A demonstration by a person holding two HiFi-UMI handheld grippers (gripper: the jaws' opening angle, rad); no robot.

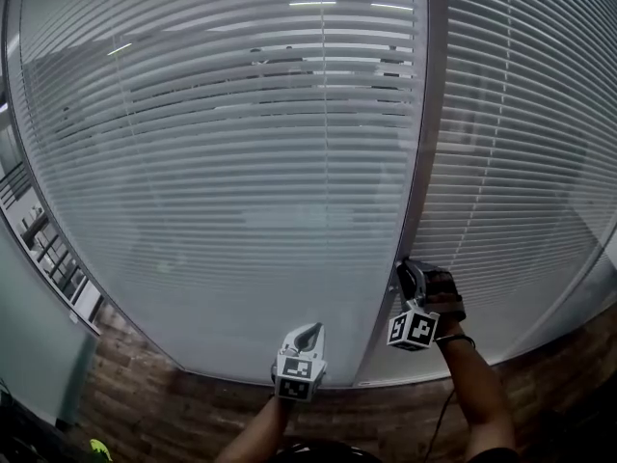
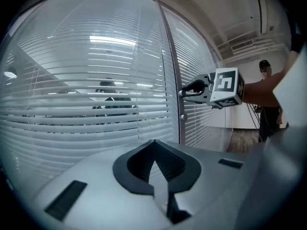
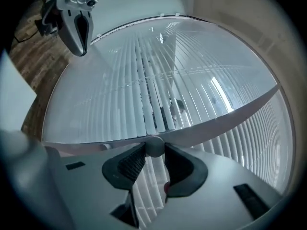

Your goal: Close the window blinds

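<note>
Right gripper (image 3: 153, 152) is closed on a small round knob (image 3: 154, 144) set on the upright frame post (image 1: 422, 162) between the two glazed panels. The knob is pinched only at the very tips of the pads. Left gripper (image 2: 153, 143) is held shut and empty, low before the left panel and short of the glass. The blinds (image 1: 222, 191) hang behind the glass across both panels.

A slip is judged the main risk, since so little of the smooth knob is caught that a twist could let the pads ride off it. If the gripper were tilted off the knob's axis, the knob could be levered sideways rather than turned.

The slats (image 1: 193, 114) lie with their long axis level, side to side across the window. A band of them is tilted open enough for the room beyond to be seen.
</note>
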